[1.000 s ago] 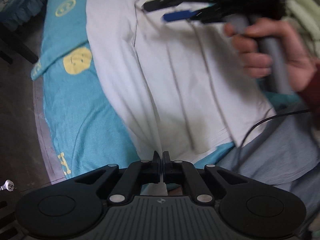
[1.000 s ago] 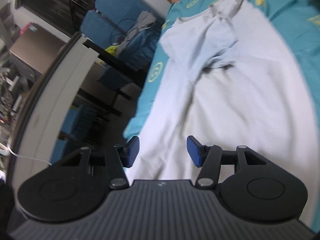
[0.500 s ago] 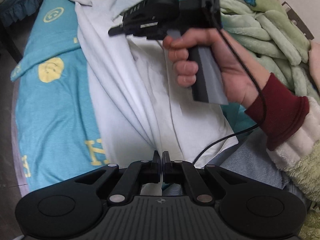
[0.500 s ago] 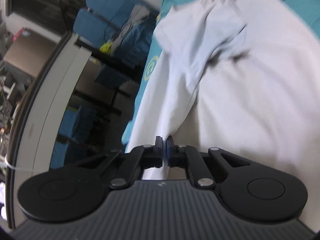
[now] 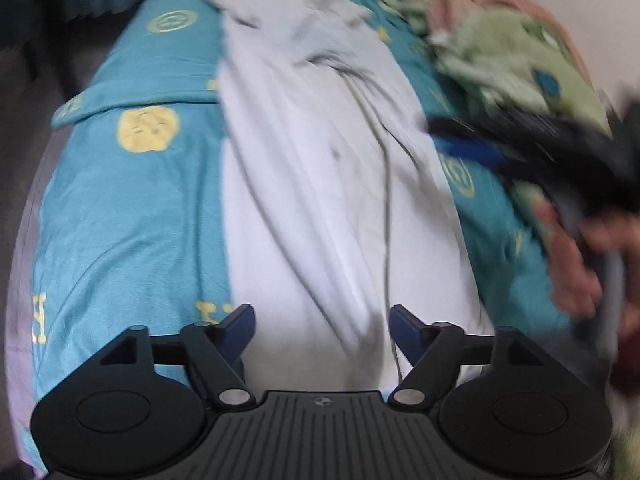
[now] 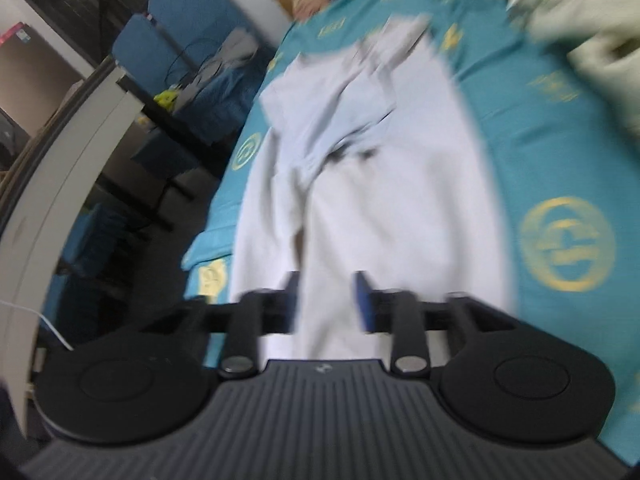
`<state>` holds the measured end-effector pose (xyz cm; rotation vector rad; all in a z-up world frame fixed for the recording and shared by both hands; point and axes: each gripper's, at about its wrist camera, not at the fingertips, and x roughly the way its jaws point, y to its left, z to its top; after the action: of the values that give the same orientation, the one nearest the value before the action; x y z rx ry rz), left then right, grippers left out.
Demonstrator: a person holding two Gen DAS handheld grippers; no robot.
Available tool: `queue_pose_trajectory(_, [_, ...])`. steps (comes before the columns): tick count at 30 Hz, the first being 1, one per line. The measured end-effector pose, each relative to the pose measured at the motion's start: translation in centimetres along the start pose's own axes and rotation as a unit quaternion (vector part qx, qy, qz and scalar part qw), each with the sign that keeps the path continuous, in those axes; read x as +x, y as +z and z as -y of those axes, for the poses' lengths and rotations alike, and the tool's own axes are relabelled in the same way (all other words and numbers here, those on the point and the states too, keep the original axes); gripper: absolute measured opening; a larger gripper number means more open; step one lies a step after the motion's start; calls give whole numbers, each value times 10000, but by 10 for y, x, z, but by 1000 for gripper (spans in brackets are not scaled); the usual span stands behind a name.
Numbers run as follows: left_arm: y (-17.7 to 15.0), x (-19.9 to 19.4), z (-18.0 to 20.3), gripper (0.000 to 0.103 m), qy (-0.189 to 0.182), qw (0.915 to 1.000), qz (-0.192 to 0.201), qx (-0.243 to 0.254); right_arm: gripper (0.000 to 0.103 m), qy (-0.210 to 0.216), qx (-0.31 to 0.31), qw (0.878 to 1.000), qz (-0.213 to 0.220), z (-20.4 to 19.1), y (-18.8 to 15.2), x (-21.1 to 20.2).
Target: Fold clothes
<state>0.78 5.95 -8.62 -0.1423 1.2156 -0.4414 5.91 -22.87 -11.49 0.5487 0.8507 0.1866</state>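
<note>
A white shirt (image 5: 320, 184) lies lengthwise on the teal bedspread (image 5: 120, 220), folded narrow with its sleeves bunched at the far end. My left gripper (image 5: 322, 326) hangs over the shirt's near hem, its jaws opening wide, and nothing is pinched between the blue pads. In the right wrist view the same shirt (image 6: 392, 184) stretches away from my right gripper (image 6: 326, 302), whose jaws are opening too, with cloth below them and none gripped. That right gripper (image 5: 476, 148) also shows blurred at the right of the left wrist view, held by a hand (image 5: 576, 264).
A rumpled green blanket (image 5: 516, 64) lies along the bed's right side. Blue chairs (image 6: 188, 52) and a dark desk (image 6: 160, 132) stand left of the bed, beyond its edge. The bedspread (image 6: 560, 200) carries yellow round prints.
Both grippers were shut on the shirt half a second ago and now stand apart with the cloth released. The right gripper has swung from over the shirt to the right.
</note>
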Motion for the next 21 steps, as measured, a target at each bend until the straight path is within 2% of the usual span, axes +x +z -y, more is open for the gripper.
queue_pose_trajectory(1, [2,2,-7,79,-9,9998,17,-201,63,-52,81,9999,60,5,-5,-13])
queue_pose_trajectory(2, [5,4,-15,79,-18,9992,35,-401,65,-104,162,9997,119,11,-10,-26])
queue_pose_trajectory(6, [9,17,-28,79,106,9980,-149,-607,65,-419,577,9974,-127,35,-35,-51])
queue_pose_trajectory(9, [8,29,-31,78,84,9973,-393,-609,65,-700,918,9917,-571,50,-54,-45])
queue_pose_trajectory(13, [5,41,-40,75,-37,9950,-627,-778,64,-590,1315,9842,-1025,60,-57,-26])
queue_pose_trajectory(17, [3,47,-45,70,-305,9917,-857,-912,65,-739,1237,9797,-1397,58,-59,-6])
queue_pose_trajectory(21, [-3,52,-38,63,-498,9890,-1193,-720,65,-829,930,9784,-1651,48,-66,2])
